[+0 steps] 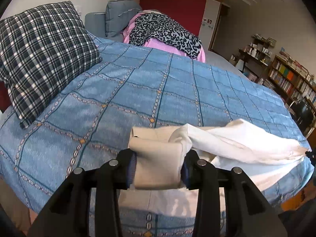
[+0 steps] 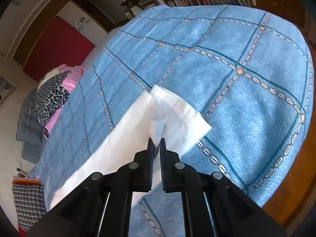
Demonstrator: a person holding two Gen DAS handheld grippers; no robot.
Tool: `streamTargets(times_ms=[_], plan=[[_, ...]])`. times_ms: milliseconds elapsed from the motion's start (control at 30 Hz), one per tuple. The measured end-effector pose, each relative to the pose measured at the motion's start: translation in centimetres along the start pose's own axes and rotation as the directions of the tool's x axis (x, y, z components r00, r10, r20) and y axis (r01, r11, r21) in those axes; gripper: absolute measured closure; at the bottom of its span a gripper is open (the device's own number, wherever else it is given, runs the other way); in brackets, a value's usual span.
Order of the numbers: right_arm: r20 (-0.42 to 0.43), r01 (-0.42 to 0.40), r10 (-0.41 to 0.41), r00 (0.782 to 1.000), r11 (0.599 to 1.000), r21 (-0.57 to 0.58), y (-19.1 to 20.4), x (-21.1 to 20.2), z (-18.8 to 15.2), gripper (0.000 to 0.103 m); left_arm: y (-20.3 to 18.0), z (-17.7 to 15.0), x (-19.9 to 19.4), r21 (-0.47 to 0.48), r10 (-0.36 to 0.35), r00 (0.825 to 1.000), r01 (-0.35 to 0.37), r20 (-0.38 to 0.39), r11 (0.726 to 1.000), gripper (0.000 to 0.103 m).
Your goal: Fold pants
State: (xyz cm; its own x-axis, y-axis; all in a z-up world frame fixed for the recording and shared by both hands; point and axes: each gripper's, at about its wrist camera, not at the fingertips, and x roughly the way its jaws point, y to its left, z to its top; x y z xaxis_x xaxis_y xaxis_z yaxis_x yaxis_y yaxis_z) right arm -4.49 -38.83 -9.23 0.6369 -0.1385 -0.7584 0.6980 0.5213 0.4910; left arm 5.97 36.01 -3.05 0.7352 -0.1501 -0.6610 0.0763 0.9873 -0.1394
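Pants carried over the bed.
Left tongs [image 1: 159,169] clamp the waistband; right tongs [image 2: 157,148] pinch pants [image 1: 237,140] hem. Soft, light, limp; grip edges.

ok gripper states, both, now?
Left gripper: shut on the pants, thick bunched end.
Right gripper: shut on the pants, thin edge.

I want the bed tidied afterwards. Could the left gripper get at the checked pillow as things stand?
Probably not yet: the left gripper is shut on the pants. Only bare blue bedspread lies between it and the checked pillow.
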Motion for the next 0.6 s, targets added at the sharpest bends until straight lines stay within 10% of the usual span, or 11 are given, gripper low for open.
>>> streamTargets(times_ms=[600], plan=[[0.009, 0.056, -0.056, 0.998, 0.998, -0.002, -2.0, 1.5, -1.2, 0.098, 3.1, -4.2, -2.8, -0.101, -0.058, 0.996, 0.050, -0.074, 0.994, 0.025]])
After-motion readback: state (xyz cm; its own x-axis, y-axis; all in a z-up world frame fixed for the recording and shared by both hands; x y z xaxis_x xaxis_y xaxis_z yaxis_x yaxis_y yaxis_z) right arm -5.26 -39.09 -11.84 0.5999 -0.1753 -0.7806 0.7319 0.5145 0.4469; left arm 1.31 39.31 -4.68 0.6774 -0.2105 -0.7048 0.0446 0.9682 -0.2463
